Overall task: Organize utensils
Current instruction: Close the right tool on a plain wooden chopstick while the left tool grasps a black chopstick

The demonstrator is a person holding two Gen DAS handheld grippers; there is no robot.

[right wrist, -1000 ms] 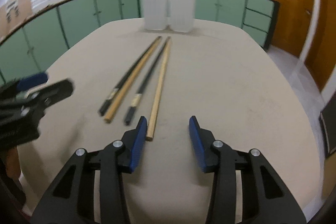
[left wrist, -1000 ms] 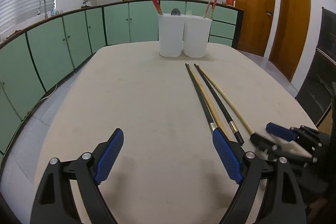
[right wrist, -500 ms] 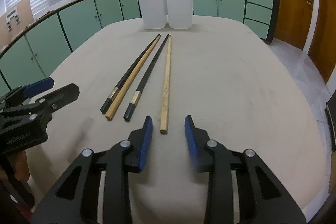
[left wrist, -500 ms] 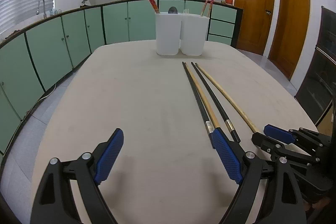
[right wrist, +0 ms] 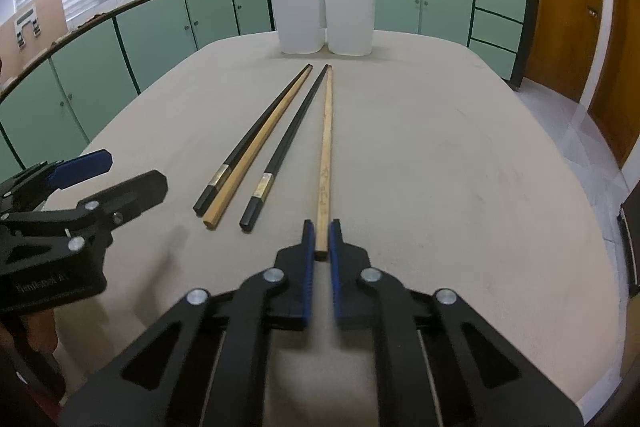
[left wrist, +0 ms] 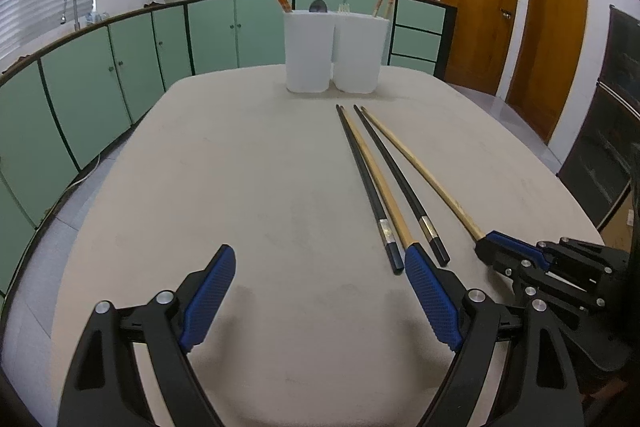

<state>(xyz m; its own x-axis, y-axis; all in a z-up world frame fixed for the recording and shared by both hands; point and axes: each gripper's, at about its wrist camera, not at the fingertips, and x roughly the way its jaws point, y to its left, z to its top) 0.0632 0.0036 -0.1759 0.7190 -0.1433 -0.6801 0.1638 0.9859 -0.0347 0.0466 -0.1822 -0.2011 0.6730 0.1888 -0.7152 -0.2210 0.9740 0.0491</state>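
Observation:
Several long chopsticks lie side by side on the beige table. My right gripper is shut on the near end of the light wooden chopstick, the rightmost one, which still lies flat. To its left lie a black chopstick, a tan chopstick and another black one touching it. Two white holders stand at the table's far end with red chopsticks in them. My left gripper is open over bare table, its right finger close to the tan chopstick's end. The right gripper also shows there, on the light chopstick.
Green cabinets run along the left and back walls beyond the table edge. Wooden doors and a dark cabinet are on the right. A hand holds the left gripper at the lower left.
The right gripper's jaws have closed from part open onto the near end of the light wooden chopstick. The left gripper has hardly moved and stays open.

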